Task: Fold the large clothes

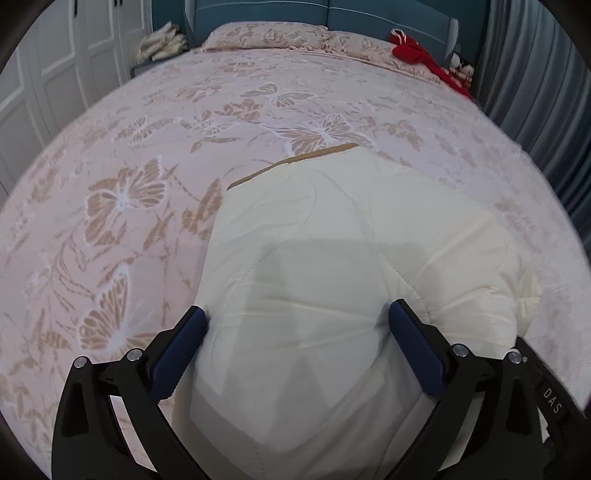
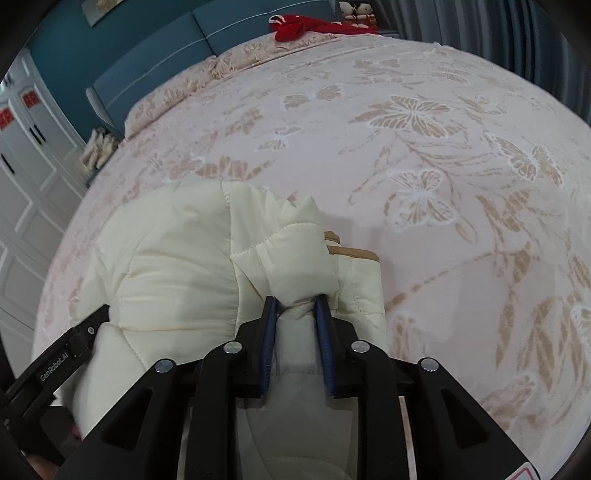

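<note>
A cream quilted jacket [image 1: 332,240] lies folded into a puffy bundle on the pink butterfly bedspread [image 1: 110,147], tan trim [image 1: 295,158] showing at its far edge. My left gripper [image 1: 299,314] straddles the near end of the bundle, jaws spread wide, blue pads [image 1: 188,343] just at the fabric's sides without squeezing it. In the right wrist view the jacket [image 2: 177,258] fills the lower left, its tan trim [image 2: 354,253] to the right. My right gripper [image 2: 295,302] has a thick fold of the jacket pinched between its pads. The left gripper's body [image 2: 74,350] shows at the lower left.
Bedspread [image 2: 443,184] stretches bare to the right and far side. A red garment [image 1: 417,55] and plush toys [image 1: 461,66] lie near the pillows [image 1: 266,33] by the blue headboard [image 1: 332,11]. White wardrobe doors [image 1: 55,74] stand left; a grey curtain [image 1: 535,92] hangs right.
</note>
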`<state>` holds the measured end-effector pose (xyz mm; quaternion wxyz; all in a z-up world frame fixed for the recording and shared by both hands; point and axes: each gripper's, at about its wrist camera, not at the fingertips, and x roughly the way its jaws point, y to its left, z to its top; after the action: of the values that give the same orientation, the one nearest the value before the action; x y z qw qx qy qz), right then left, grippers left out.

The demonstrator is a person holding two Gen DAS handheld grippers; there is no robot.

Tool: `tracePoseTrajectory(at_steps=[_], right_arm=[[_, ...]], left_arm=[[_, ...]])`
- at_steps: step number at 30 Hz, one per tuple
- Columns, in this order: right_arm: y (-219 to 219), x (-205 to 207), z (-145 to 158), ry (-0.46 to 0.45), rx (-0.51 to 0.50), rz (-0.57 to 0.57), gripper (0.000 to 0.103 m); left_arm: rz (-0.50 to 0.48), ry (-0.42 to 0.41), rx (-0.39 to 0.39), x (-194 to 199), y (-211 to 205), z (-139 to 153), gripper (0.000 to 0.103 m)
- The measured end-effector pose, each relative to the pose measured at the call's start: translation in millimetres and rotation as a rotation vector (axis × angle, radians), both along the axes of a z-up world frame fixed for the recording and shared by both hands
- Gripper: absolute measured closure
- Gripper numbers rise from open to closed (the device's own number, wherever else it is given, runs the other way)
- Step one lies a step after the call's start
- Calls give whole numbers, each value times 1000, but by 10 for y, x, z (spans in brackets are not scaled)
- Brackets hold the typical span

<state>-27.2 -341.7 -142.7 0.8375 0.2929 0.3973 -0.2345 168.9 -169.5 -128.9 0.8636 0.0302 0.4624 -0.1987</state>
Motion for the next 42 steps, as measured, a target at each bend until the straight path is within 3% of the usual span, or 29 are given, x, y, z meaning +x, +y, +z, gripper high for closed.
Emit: tracePoseTrajectory(at_steps=[2,5,7,11,14,16,17,20,22,24,27,34,42], right_arm=[[-32,-96,108,20,31,-31,46],[-47,-382,245,-13,113,-42,32],[-25,-524,201,2,192,-20,29],[0,-718,-5,-27,347,-43,19],[-42,-733,-257,-96,583,-45,19],[-21,-685,-404,-141,701,-30,18],[-8,-655,-432,-149,713,-25,16],[18,-570,-429,-143,707,-18,18],[30,-525,-415,-141,702,-19,26],[56,-511,-314,-138,660,-8,44],[131,-516,-21,-146,550,25,61],[564,-404,885,-221,289,127,67],[978,-156,1915,-405,134,216,67]], left_arm=[[-7,63,-56,8,203,119,6],[-18,131,-138,-67,582,225,6],[-36,204,-173,-95,784,178,6],[-32,436,-351,-89,1061,-140,5],[-48,590,-476,-57,1061,-383,5],[-63,679,-541,-44,994,-525,5],[-67,691,-550,-42,965,-546,5],[-92,674,-527,-50,851,-494,5],[-111,635,-494,-80,782,-380,9],[-163,548,-432,-157,708,-167,18],[-226,451,-385,-226,668,126,33],[-321,173,-366,-326,782,1060,39],[-330,-103,-435,-223,1394,2077,39]])
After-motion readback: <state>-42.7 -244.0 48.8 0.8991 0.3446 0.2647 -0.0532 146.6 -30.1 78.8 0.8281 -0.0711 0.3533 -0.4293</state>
